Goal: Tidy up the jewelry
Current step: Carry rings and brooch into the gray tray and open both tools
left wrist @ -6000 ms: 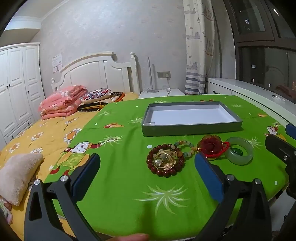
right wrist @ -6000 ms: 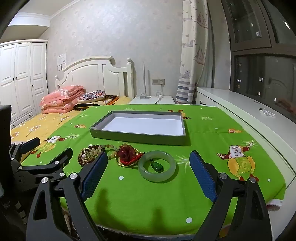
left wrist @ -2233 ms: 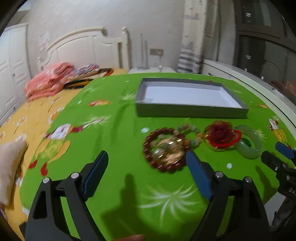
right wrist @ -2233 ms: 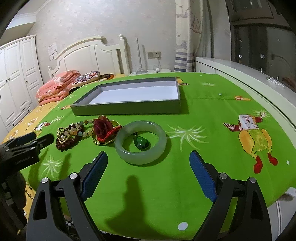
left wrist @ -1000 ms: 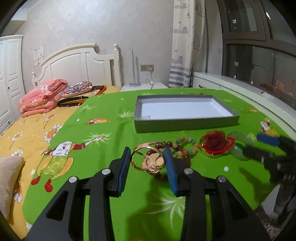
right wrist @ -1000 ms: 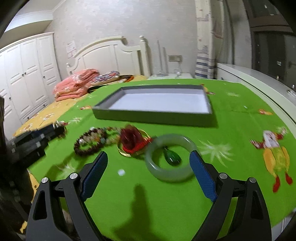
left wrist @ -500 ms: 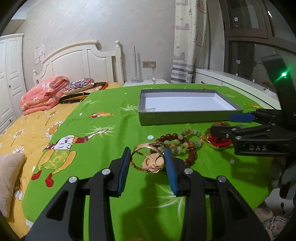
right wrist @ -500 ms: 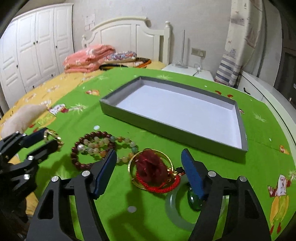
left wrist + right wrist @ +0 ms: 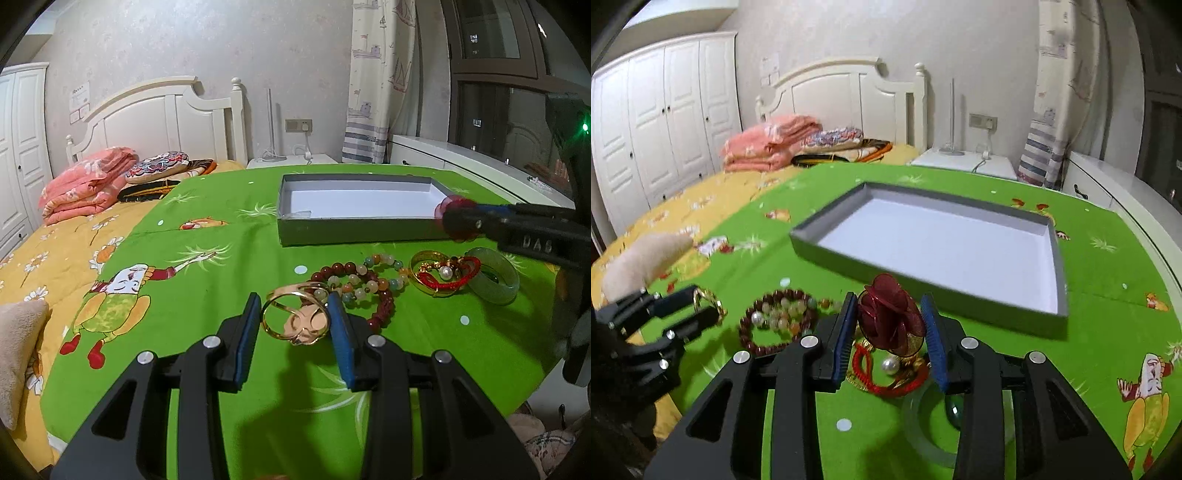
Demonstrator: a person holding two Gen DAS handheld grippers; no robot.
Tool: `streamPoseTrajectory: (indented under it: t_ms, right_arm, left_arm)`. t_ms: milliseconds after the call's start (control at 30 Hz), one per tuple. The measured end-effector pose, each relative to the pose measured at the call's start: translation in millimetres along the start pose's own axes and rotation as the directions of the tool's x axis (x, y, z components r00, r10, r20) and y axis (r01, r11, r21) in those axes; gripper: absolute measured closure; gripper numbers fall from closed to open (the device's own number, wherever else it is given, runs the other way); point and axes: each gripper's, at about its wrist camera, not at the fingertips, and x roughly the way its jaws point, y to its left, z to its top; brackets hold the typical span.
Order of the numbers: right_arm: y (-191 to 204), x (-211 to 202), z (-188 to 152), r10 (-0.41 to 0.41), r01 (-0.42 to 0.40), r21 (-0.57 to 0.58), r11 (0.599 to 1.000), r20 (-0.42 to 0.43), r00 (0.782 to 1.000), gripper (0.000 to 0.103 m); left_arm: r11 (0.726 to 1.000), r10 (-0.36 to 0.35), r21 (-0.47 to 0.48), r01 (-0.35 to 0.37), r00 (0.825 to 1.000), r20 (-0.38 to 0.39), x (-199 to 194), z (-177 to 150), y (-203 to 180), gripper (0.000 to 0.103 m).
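Observation:
My left gripper (image 9: 295,325) is shut on a gold bangle (image 9: 293,319) and holds it above the green cloth. My right gripper (image 9: 890,325) is shut on a dark red flower ornament (image 9: 890,317), lifted above the cloth; it shows in the left wrist view (image 9: 452,214) by the tray's near right corner. The grey tray (image 9: 354,230) with a white floor (image 9: 942,243) holds nothing. On the cloth lie a dark red bead bracelet (image 9: 384,302), a pastel bead bracelet (image 9: 380,260), a gold ring with red cord and a pearl (image 9: 445,275), and a jade bangle (image 9: 493,282).
The table wears a green cartoon cloth (image 9: 207,295). A bed with a yellow quilt (image 9: 48,258), pink blankets (image 9: 85,188) and a beige cushion (image 9: 646,262) lies to the left. A white counter (image 9: 480,177) runs along the right, a nightstand (image 9: 964,162) behind.
My right gripper has closed on the red flower ornament and lifted it off the gold ring toward the tray. My left gripper still holds the gold bangle, slightly raised.

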Motion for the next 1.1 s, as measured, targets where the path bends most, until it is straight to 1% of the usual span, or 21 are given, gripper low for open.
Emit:
streamPoseTrajectory:
  t_ms: [100, 300, 533, 833, 1100]
  right_arm:
    - [-7, -1, 3, -0.011, 0.011, 0.010, 1.000, 0.001, 1.000, 0.068]
    - [-16, 2, 4, -0.033, 0.033, 0.017, 0.999, -0.009, 0.999, 0.068]
    - [-26, 5, 19, -0.065, 0.064, 0.046, 0.997, 0.020, 0.998, 0.068]
    - [-32, 10, 27, -0.136, 0.130, 0.102, 0.986, 0.055, 0.989, 0.068]
    - [-48, 36, 47, -0.182, 0.178, 0.103, 0.979, 0.030, 0.983, 0.068]
  left_arm:
    - [1.000, 0.001, 0.006, -0.001, 1.000, 0.002, 1, 4, -2, 0.067]
    - [1.000, -0.010, 0.019, 0.010, 1.000, 0.012, 9, 23, -7, 0.067]
    - [0.999, -0.007, 0.035, 0.007, 1.000, 0.016, 31, 56, -19, 0.067]
    - [0.998, 0.066, 0.019, -0.067, 0.997, 0.034, 65, 102, -31, 0.067]
    - [0.996, 0.086, 0.020, -0.086, 0.996, -0.007, 115, 138, -38, 0.067]
